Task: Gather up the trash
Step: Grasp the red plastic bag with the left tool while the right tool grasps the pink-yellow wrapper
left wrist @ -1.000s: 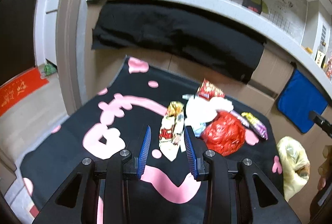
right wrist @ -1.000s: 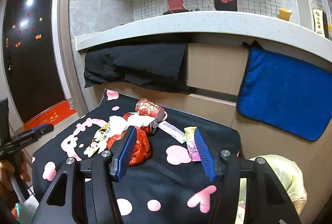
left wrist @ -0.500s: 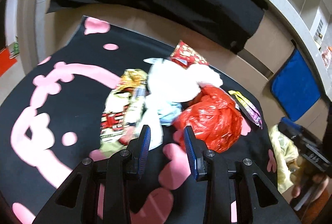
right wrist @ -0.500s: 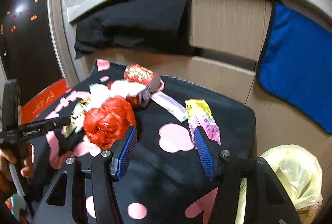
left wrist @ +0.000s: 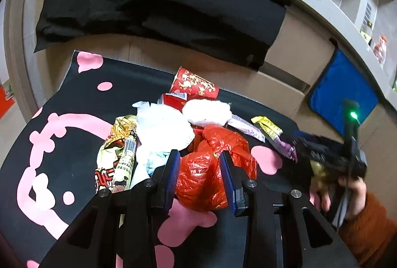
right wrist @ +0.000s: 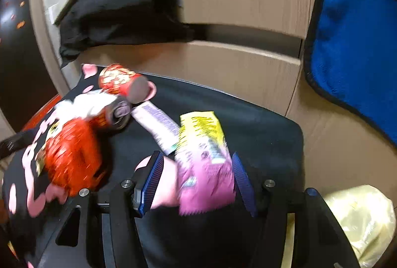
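- Left tool (left wrist: 199,170) apart, astride the crumpled red plastic bag (left wrist: 213,168) on the black-and-pink mat (left wrist: 82,99); no squeeze visible yet
- Right tool (right wrist: 197,180) apart around the yellow-and-pink wrapper (right wrist: 203,159), lying flat near the mat's right edge
- Best lowered until the pads reach mat level, then closed gently on the wrapper's middle
- Worth avoiding the purple wrapper (right wrist: 156,125) touching it
- Yellow trash bag (right wrist: 359,216) waiting beside the mat, lower right

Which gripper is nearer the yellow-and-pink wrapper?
Right. The right gripper straddles the yellow-and-pink wrapper, open jaws on either side. The left gripper frames the red plastic bag, further along the mat.
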The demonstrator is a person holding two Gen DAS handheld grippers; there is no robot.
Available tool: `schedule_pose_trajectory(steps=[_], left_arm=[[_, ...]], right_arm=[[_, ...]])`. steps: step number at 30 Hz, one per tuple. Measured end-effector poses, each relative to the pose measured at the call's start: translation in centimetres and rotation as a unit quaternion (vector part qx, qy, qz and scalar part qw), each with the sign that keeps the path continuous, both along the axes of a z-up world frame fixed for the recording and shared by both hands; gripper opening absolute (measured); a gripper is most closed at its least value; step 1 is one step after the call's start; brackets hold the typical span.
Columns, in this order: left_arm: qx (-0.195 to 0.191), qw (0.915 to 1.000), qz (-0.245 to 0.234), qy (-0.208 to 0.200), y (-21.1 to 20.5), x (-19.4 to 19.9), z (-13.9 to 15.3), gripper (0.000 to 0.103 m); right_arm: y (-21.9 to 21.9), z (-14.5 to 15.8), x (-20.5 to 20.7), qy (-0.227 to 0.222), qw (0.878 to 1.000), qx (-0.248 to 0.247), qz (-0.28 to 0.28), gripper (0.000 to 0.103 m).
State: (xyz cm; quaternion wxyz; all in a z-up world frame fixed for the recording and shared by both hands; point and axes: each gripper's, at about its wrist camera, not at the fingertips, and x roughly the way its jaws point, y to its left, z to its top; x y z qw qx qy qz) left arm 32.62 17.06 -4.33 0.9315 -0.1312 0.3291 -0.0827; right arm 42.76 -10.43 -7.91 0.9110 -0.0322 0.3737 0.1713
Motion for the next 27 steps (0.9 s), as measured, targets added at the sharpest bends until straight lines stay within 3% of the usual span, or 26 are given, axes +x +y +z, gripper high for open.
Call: schedule_pose_trajectory(steps=[4,8,14,19,25,27], left_arm=[[-0.027,0.9995,-0.008,0.012,0.3,0.6,-0.9,0.035],[-0.037,0.9991,-0.009,0.017,0.0,1.6,-1.7,0.039],[-0.023,0.9993,0.02,0.021,-0.4,2.4,-2.9,0.046],[-0.035,0.9981,0.031,0.04,-0.7,2.6,-3.4,0.05],[-0.023,0.9978,0.038,0.049,-1.7,2.5,-3.4,0.053],[-0.026,0.997,0.044,0.058,-1.7,2.6,-3.6,0.061]], right_arm=[[0.2,-1.5,2.1,0.039,0.999,0.003,-0.003,0.052],[0.2,-2.0,0.7,0.047,0.999,0.0,0.016,0.036],[-0.5,-2.2,-4.7,0.064,0.997,0.019,0.047,0.035],[-0.9,-2.5,-9.1,0.065,0.996,0.029,0.059,0.035],[-0.7,-2.3,-11.2,0.051,0.997,0.02,0.061,0.035],[-0.8,-2.3,-11.3,0.051,0.997,0.023,0.061,0.035]])
